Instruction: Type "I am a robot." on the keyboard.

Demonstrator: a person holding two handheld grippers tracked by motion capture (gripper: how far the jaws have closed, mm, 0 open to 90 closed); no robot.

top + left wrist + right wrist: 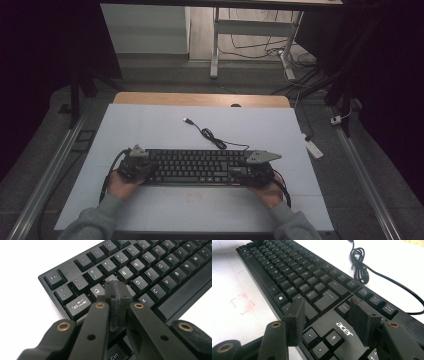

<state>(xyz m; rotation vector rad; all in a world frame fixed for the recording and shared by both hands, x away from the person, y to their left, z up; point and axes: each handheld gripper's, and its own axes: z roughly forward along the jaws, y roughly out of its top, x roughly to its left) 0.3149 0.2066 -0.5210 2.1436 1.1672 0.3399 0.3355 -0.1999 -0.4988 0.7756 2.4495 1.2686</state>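
My left tool point(117, 293) is closed over the keyboard point(200, 166); my right tool point(328, 320) stands half wide. I should press gently, one key only.

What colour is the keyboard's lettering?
White on black keys, on the keyboard; clearest in the left gripper view.

dim, dark-edged high view; claw views bright, washed-out, softly blurred.
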